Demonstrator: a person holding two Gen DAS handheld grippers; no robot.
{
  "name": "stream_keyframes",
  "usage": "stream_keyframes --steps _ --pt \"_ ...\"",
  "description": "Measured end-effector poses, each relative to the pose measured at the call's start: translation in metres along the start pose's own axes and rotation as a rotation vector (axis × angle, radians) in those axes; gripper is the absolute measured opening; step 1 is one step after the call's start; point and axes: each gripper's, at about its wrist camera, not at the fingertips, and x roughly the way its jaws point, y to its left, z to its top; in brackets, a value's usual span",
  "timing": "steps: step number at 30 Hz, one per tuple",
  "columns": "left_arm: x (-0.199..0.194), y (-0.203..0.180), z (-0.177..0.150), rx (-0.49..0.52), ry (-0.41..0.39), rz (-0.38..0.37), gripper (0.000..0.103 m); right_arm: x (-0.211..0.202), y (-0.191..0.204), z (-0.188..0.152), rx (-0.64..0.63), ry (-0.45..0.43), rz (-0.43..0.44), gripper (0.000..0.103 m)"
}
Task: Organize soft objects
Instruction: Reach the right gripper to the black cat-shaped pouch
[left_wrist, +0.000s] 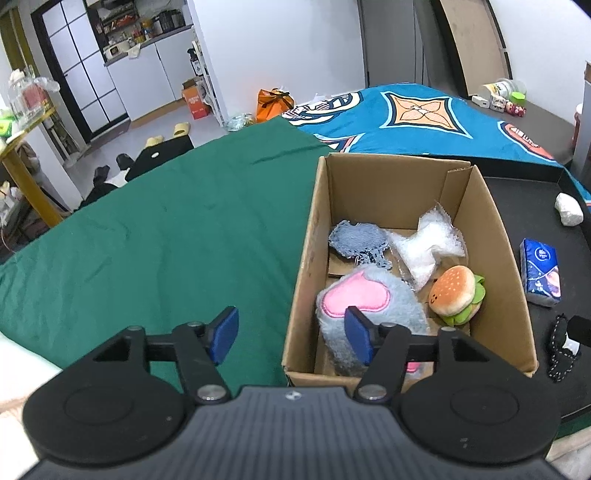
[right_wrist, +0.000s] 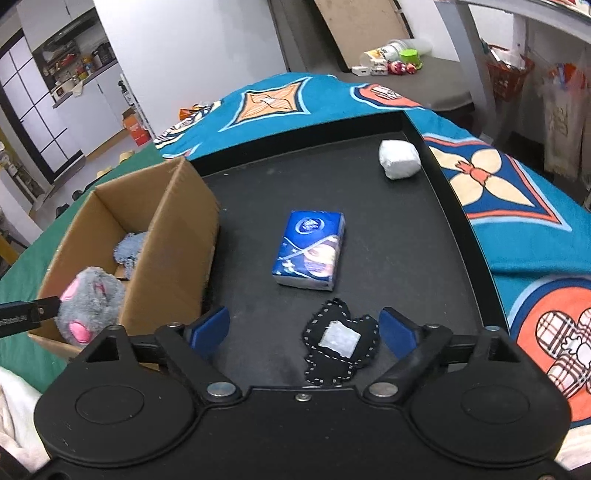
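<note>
A cardboard box (left_wrist: 491, 236) stands where a green cloth (left_wrist: 166, 229) meets a black tray (right_wrist: 369, 229), and most of the soft things already lie inside it. In the left wrist view I see a grey plush with pink patches (left_wrist: 369, 302) at the near end, a small burger plush (left_wrist: 456, 295) beside it against the right wall, a denim patch (left_wrist: 358, 242) further back, and a crumpled piece of bubble wrap (left_wrist: 428, 247) next to that.

The left tool (left_wrist: 291, 334) hangs over the box's near left corner with its blue pads standing apart. One pad is over the green cloth and the other over the grey plush, and nothing is pinched between them; whether that pad touches the fur I cannot tell.

The right tool (right_wrist: 304, 328) hovers low over the tray, its jaws spread wide. A black fabric piece with white stitching and a pale square patch (right_wrist: 341, 341) lies flat on the tray between its pads, closer to the right one, and neither pad presses on it. Just beyond sits a blue tissue pack (right_wrist: 312, 249), and a white wad (right_wrist: 399, 158) rests near the tray's far right corner. A patterned blue blanket (right_wrist: 517, 229) spreads beyond the tray.
</note>
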Motion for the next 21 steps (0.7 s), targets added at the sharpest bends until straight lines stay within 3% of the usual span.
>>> stream_keyframes --steps 6,10,21 --pt "-0.001 -0.007 0.001 0.043 -0.011 0.034 0.072 0.013 -0.018 -0.007 0.086 0.025 -0.018 0.089" --pt "0.001 -0.016 -0.001 0.1 -0.011 0.067 0.078 0.015 -0.017 -0.008 0.071 0.015 -0.05 0.089" --pt "0.004 -0.027 0.006 0.158 0.02 0.105 0.08 0.036 -0.022 -0.01 0.076 0.083 -0.064 0.085"
